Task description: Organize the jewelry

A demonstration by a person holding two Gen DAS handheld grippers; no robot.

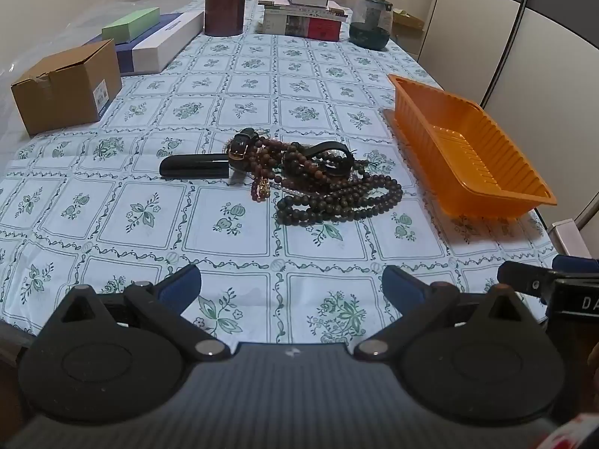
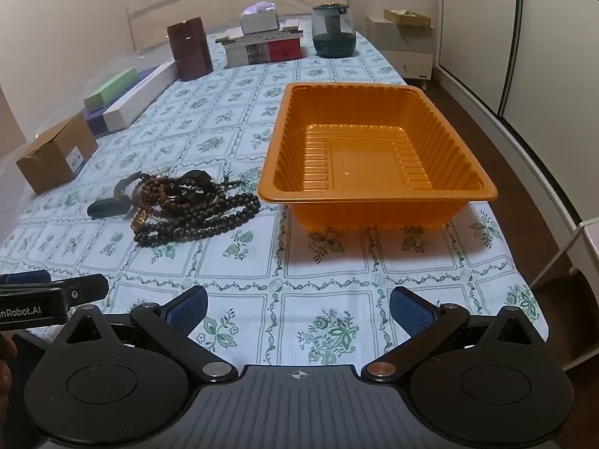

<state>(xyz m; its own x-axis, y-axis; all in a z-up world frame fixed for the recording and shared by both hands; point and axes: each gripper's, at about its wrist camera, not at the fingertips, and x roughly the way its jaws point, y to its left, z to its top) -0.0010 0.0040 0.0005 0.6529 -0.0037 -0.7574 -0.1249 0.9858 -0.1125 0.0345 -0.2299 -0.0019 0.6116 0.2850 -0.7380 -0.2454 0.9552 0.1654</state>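
Orange tray (image 2: pixel 378 191): one; bead pile (image 1: pixel 329 187): one; black case (image 1: pixel 194 165): one.

Tangled bead pile (image 1: pixel 318 179) beside empty orange tray (image 1: pixel 498 194)

left tool (image 1: pixel 292 284) jaws spread wide, right tool (image 2: pixel 298 308) likewise, both angled downward

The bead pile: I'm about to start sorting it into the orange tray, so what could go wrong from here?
The bead strands lie tangled with a watch strap, so lifting one may drag the others. The orange tray looks light and sits near the table edge; a bump might shove it off. Both grippers are open and empty.
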